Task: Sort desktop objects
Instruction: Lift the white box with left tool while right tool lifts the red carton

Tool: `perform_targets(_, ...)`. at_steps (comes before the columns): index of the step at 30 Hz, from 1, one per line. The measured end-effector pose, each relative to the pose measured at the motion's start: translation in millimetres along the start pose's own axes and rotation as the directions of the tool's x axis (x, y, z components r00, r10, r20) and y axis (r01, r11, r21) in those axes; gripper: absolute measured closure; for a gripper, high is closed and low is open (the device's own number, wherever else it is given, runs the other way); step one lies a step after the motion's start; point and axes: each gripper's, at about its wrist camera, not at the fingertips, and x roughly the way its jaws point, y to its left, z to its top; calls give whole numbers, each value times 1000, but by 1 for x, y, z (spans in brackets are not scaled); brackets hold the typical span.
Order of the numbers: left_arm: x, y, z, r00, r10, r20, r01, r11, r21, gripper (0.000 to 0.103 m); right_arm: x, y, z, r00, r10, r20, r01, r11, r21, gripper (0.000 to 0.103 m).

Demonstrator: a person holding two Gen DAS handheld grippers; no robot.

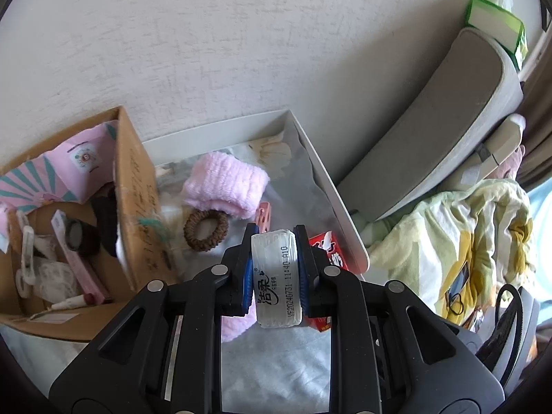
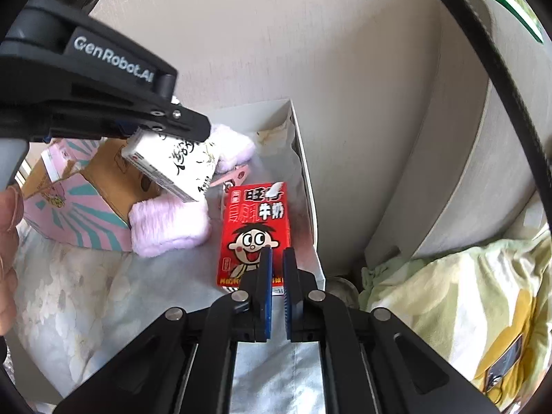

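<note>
White plastic wrap covers the tissue pack [image 1: 276, 279], which sits clamped between the blue pads of the left gripper [image 1: 275, 269], held in the air above the white tray [image 1: 331, 186]. Its edge carries Chinese brand characters and the printed code "YF20240731 11:40 A10". In the right wrist view the same pack [image 2: 169, 165] shows black calligraphy on its face, and the left gripper's arm reads "GenRobot.AI".

Right gripper [image 2: 277, 276]: jaws nearly together with a narrow gap, holding nothing, above the near end of the red milk carton [image 2: 255, 220]. That carton lies flat near the tray's right wall, printed with white Chinese characters and a cartoon boy's face.

Also in the tray: pink fluffy band [image 1: 226, 181], brown hair tie [image 1: 206, 230], pink clip [image 1: 264, 215]. A cardboard box [image 1: 134, 189] bearing handwriting stands against the tray's left edge.
</note>
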Motion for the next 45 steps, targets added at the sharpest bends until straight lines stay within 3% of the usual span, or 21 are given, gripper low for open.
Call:
perform_targets(1,0,1,-1,1000,1,-1,-1,1000,-2,85,0,2,0,1000,21,2,-21,1000,3,92)
perform_targets(3,-1,3,-2,1000,3,-1,-3,1000,-5,85,3,6,-10,1000,18,-2,-18,1000,-10,72)
perform_targets(4,-1,3,-2,1000,4,-1,-4,1000,-7,85,10,7,-21,1000,2,-1,-2,1000,-19,50)
perform_targets(6,-2,4,-3,1000,1,0,-1,1000,-13,85,5,13,-22,1000,-20,23,21,999,-42,34)
perform_targets(14,-12,8,-6,1000,11,14,-11,1000,-4,85,21,33,-21,998,-65,-5,64,989,-132,35)
perform_targets(15,-14,8,-6,1000,12,18,-12,1000,-2,85,26,34,-22,997,-72,-22,68,988,-140,39)
perform_targets(16,-16,9,-6,1000,13,21,-13,1000,1,85,28,35,-22,997,-71,-29,67,987,-146,56)
perform_targets(17,-19,10,-6,1000,15,25,-15,1000,4,85,30,36,-23,997,-71,-34,65,986,-150,58)
perform_targets(31,-66,20,-12,996,10,83,-10,1000,0,85,-38,52,-9,994,-67,83,76,991,-109,58)
perform_targets(37,-104,50,-12,991,13,133,-10,1000,-27,85,-79,74,20,988,-37,149,52,994,-97,58)
perform_targets(45,-152,129,-23,980,85,178,-59,987,-146,85,-109,124,58,975,87,206,-64,991,-117,58)
